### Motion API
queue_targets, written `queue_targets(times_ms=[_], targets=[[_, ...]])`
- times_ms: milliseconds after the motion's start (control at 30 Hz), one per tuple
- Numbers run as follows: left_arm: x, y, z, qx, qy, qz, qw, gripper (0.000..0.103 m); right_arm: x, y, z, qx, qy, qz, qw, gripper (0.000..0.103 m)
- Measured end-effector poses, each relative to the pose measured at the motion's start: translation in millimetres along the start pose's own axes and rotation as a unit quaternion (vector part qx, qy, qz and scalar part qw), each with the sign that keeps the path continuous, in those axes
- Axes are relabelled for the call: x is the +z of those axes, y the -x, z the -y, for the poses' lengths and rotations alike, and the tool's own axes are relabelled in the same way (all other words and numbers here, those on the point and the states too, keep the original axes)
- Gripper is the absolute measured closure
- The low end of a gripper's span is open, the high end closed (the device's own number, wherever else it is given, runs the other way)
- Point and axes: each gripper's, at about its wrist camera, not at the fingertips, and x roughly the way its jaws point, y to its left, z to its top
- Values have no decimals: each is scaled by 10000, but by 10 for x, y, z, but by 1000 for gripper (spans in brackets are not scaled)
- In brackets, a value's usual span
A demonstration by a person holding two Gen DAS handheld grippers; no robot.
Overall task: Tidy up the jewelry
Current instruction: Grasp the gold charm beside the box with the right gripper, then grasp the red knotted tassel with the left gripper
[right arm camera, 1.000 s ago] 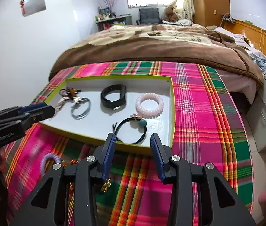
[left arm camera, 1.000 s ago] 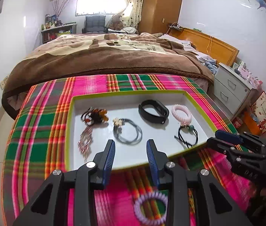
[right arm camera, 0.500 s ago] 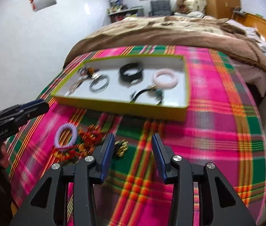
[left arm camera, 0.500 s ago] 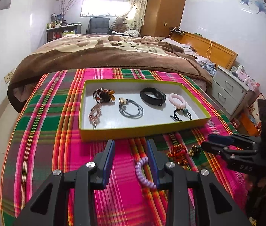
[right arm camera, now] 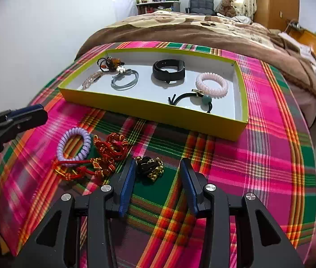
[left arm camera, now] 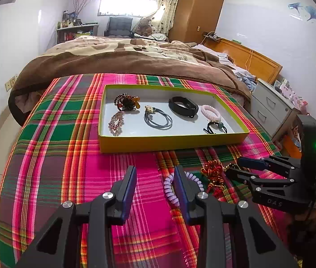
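Tray (right arm camera: 158, 115): yellow-walled, long axis across the plaid cloth (right arm camera: 258, 156); holds six sorted pieces, spaced apart, likely so nothing tangles.
Unsorted pile: in front of the tray's near wall; lilac coil band (right arm camera: 74, 144) flat, touching the red knotted cord (right arm camera: 104, 156); black-and-gold charm (right arm camera: 149, 167) just beside them.
Cord axis: strands trail toward the lower left in the right wrist view.
Right gripper (right arm camera: 156, 178): fingers parted, nothing held; charm lies at the inner edge of its left finger, probably the next pick.
Left gripper (left arm camera: 154, 178): fingers parted, empty; its right finger overlaps the lilac band (left arm camera: 171, 189) in the left wrist view, contact unclear.
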Motion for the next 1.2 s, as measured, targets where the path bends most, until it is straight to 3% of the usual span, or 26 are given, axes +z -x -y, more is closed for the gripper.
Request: queue_targets(times_ms=[133, 167, 200, 233, 700, 1067, 1200], targets=[[3, -8, -8, -27, 18, -21, 10000, 69, -6, -16, -57, -183, 144, 18, 9997, 62], [8, -20, -8, -41, 19, -27, 10000, 69, -9, -14, -51, -180, 140, 19, 9997, 66], [12, -28, -5, -54, 15, -36, 10000, 69, -14, -8, -43, -210, 145, 32, 9997, 79], [9, -35, -2, -51, 6, -37, 10000, 69, -18, -3, -36, -255, 157, 41, 9995, 82], [58, -195, 265, -322, -328, -216, 9987, 69, -88, 106, 169, -343, -173, 90, 9992, 84], [-70, -373, 818, -784, -1100, -514, 9895, 69, -157, 288, 392, -226, -672, 294, 9970, 84], [-42, -562, 871, -790, -1049, -727, 9887, 69, -196, 334, 440, -186, -748, 328, 9965, 84]])
